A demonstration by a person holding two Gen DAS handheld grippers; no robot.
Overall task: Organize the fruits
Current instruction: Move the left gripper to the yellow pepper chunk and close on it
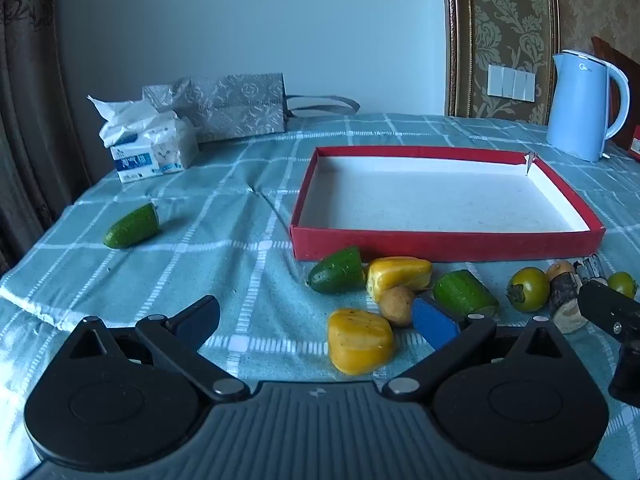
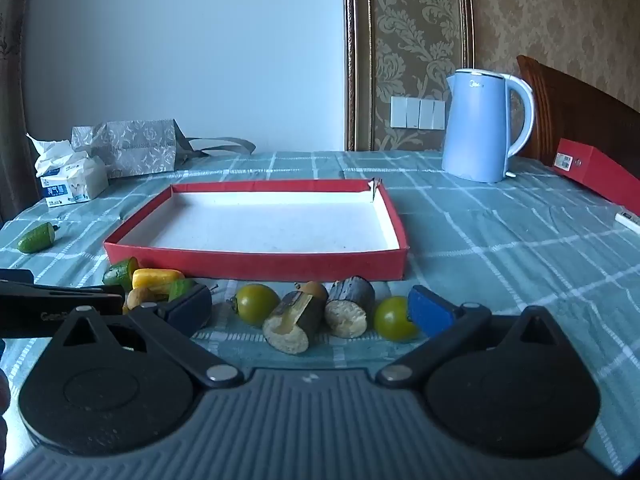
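An empty red box lid (image 1: 444, 245) (image 2: 256, 266) with a white inside lies on the checked cloth. In front of it sit cucumber pieces (image 1: 338, 270), two yellow pepper pieces (image 1: 360, 340), a small potato (image 1: 397, 306), green tomatoes (image 2: 256, 303) (image 2: 394, 317) and two dark cut stalk pieces (image 2: 294, 322). One more cucumber piece (image 1: 132, 226) lies apart at the left. My left gripper (image 1: 316, 322) stands open above the yellow pieces. My right gripper (image 2: 310, 310) stands open around the stalk pieces and tomatoes, touching nothing.
A blue kettle (image 2: 486, 124) stands at the back right beside a red box (image 2: 600, 170). A tissue pack (image 1: 148, 148) and a grey patterned bag (image 1: 232, 106) sit at the back left. The table edge falls away at the left.
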